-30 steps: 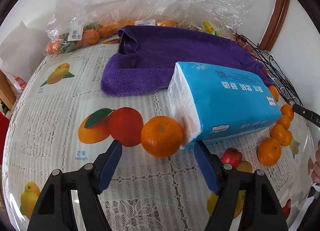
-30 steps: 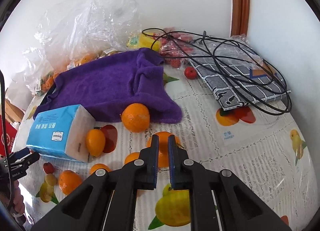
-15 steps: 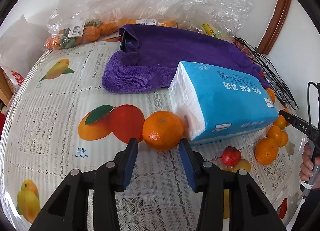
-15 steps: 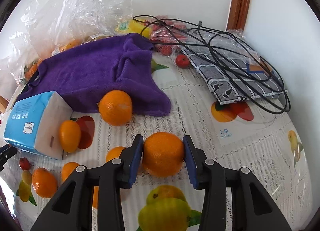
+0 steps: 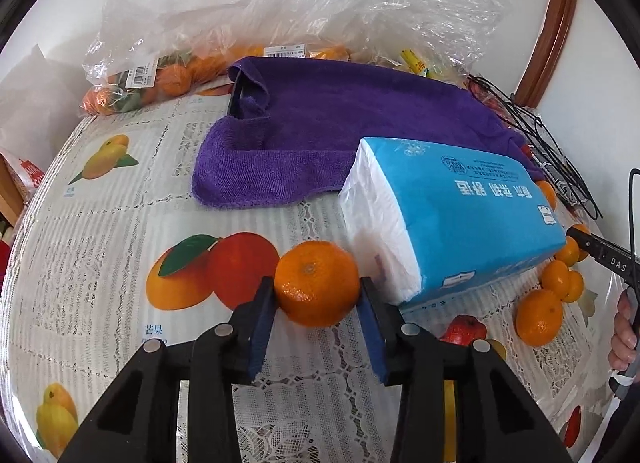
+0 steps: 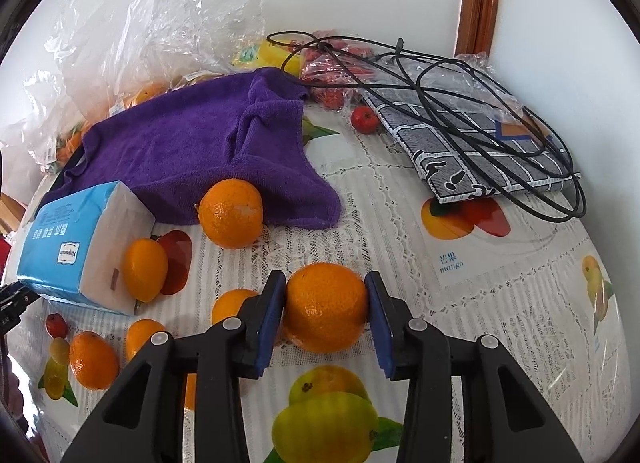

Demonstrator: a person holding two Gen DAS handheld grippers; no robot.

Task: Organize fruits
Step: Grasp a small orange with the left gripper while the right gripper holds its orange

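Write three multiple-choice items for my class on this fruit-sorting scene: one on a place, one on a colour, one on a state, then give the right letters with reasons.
1. Where does the tissue pack lie in the left wrist view?
A. On the purple towel's near edge
B. Inside the plastic bag
C. Under the black cable

2. What colour is the towel?
A. Green
B. Purple
C. White

3. What is the state of the right gripper?
A. Wide open over bare cloth
B. Shut with nothing between the fingers
C. Shut on an orange

Key: 1 A, the pack overlaps the towel's near edge. 2 B, it is plainly purple. 3 C, the orange sits between both blue fingers.
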